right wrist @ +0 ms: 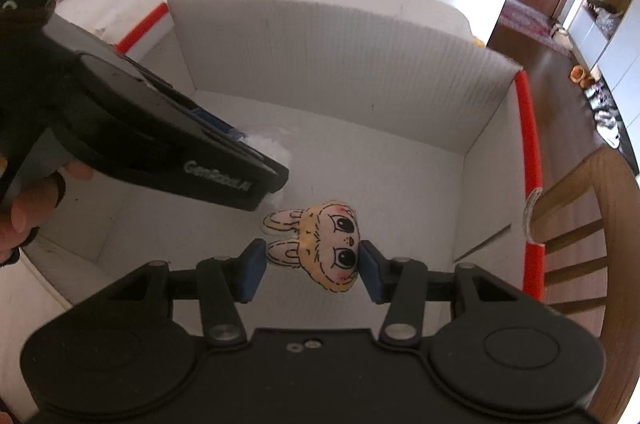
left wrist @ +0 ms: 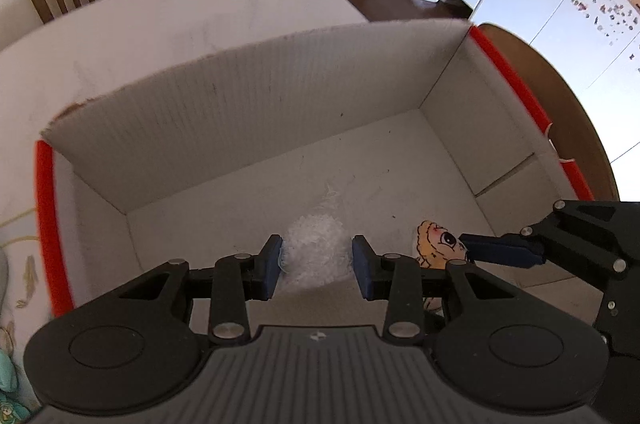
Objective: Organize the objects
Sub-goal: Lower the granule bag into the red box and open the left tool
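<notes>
Both grippers sit inside the box. Left gripper clamps a crinkly bag; right gripper pinches a bunny charm, at the bag's 3 o'clock. Risk: heads crowd together, so they could collide on release.

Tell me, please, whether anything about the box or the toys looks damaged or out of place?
Only the cardboard box: its far wall's top edge is ragged and torn near the left corner. The bunny toy and white fluffy item look intact.
</notes>
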A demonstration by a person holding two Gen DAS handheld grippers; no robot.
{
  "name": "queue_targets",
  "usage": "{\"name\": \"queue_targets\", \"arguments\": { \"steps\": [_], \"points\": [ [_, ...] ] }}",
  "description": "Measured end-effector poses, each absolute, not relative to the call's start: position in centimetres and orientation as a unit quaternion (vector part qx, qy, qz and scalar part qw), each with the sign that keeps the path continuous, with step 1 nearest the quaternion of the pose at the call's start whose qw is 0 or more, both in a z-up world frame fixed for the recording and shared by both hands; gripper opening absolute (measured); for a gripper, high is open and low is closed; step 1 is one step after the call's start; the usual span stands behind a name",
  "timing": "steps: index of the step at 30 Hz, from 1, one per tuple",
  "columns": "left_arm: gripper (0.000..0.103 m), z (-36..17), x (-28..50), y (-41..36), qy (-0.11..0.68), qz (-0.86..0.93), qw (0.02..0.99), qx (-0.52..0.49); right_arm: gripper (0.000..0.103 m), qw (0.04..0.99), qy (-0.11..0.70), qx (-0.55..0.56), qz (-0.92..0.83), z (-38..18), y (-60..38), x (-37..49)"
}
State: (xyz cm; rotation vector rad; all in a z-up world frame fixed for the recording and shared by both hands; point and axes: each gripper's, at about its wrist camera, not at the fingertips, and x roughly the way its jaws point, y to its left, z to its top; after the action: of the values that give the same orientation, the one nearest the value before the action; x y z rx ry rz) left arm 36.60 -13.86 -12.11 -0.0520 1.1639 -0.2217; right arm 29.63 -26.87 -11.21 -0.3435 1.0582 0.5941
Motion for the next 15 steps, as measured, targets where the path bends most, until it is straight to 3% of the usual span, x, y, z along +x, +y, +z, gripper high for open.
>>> {"name": "queue_targets", "arguments": {
  "steps": [10, 13, 15],
  "points": [
    [0.038, -14.0, 37.6, -14.3, 0.58, -0.101, 0.807, -0.033, 0.05, 0.79, 0.531, -0.152, 0.268, -11.9, -26.8, 29.0],
    [0.039, -14.0, 38.9, -14.6, 0.584, -0.105, 0.804, -0.033, 0.056, 0.789, 0.53, -0.155, 0.27, -11.7, -26.7, 28.4],
    [0.05, -14.1, 39.0, -14.5, 0.587, -0.104, 0.802, -0.035, 0.06, 0.792, 0.527, -0.157, 0.264, -11.6, -26.7, 28.0]
  ]
}}
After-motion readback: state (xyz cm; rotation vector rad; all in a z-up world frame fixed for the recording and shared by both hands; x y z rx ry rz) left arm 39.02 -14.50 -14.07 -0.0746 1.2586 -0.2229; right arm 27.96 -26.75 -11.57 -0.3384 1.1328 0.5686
